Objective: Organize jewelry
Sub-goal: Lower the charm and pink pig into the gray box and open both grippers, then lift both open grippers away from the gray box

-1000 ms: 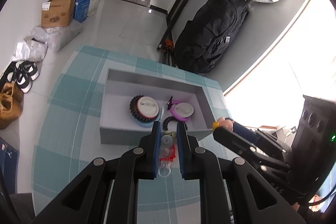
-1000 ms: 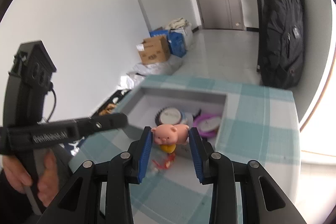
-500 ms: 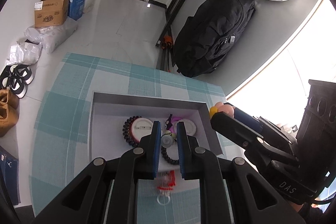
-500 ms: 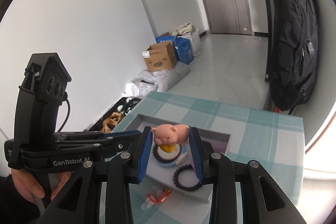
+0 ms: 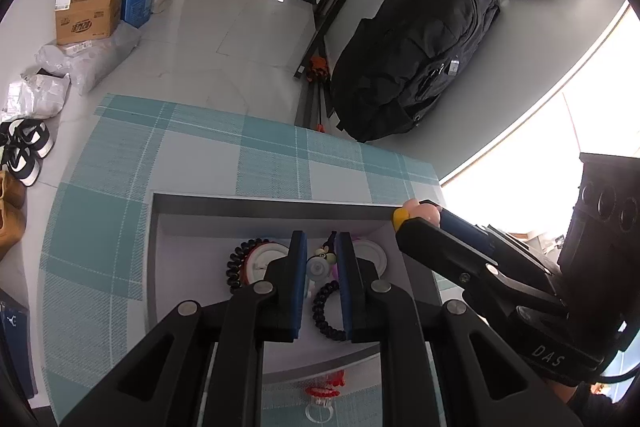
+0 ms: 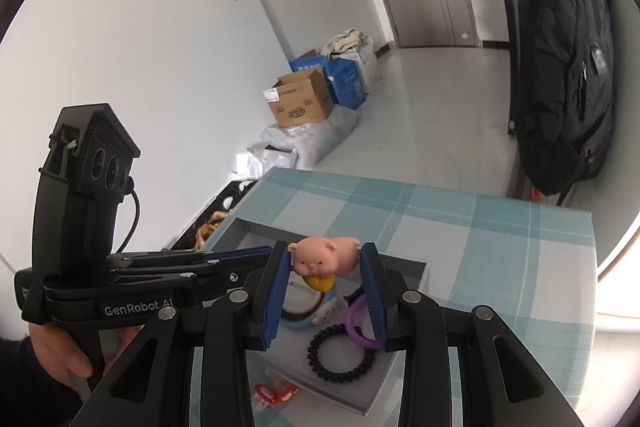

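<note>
A grey open box (image 5: 276,205) lies on the checked cloth and holds round badges, a purple ring and a black coil hair tie (image 5: 326,311). My left gripper (image 5: 321,251) hovers over the box, shut on a small white charm (image 5: 316,269). My right gripper (image 6: 326,263) is shut on a pink pig figure (image 6: 324,261) with a yellow base, held above the box (image 6: 420,269); it also shows at the box's right corner in the left wrist view (image 5: 420,213). A red clip (image 5: 324,387) and a clear ring lie on the cloth in front of the box.
The teal checked tablecloth (image 5: 120,195) ends at the far edge above the floor. A black backpack (image 5: 416,55) leans on the wall, cardboard boxes (image 5: 90,13) and shoes (image 5: 26,151) lie on the floor at left. The left hand and its handle (image 6: 80,211) are at the left of the right wrist view.
Both grippers have moved forward over the box, each keeping its item. The red clip and clear ring, earlier between the left fingers, now lie behind them on the cloth.
</note>
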A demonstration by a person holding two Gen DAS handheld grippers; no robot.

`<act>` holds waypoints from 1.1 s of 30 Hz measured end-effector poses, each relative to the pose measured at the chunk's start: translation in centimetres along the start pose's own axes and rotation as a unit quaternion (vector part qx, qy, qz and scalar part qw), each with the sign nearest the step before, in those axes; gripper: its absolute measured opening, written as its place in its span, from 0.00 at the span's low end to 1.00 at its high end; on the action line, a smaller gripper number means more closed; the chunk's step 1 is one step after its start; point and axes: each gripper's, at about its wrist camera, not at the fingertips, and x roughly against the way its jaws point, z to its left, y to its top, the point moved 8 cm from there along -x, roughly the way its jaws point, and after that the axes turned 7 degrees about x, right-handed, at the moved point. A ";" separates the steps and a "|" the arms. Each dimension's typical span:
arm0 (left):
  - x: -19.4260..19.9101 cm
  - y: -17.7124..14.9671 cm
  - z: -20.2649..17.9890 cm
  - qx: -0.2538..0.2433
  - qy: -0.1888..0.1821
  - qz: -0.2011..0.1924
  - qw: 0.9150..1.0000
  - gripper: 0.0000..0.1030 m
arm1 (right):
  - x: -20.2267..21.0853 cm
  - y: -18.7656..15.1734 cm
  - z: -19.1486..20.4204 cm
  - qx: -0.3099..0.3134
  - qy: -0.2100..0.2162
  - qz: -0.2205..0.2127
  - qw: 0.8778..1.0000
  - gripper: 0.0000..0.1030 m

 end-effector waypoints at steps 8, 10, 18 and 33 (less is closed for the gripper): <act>0.0 0.0 -0.7 -0.018 0.003 -0.021 1.000 0.10 | -0.1 -0.3 -0.5 -0.012 0.003 0.003 1.000 0.33; 0.2 0.2 -0.7 -0.016 0.004 -0.029 0.999 0.10 | 0.1 -0.2 -0.6 -0.014 0.003 0.001 1.000 0.35; 1.4 0.8 -0.6 0.010 -0.025 -0.043 0.999 0.63 | 2.4 0.1 -1.4 -0.023 -0.015 -0.034 0.999 0.54; 2.8 -1.0 -0.2 -0.026 0.070 -0.061 0.995 0.66 | 5.1 -1.2 -1.6 -0.031 -0.045 -0.052 0.997 0.91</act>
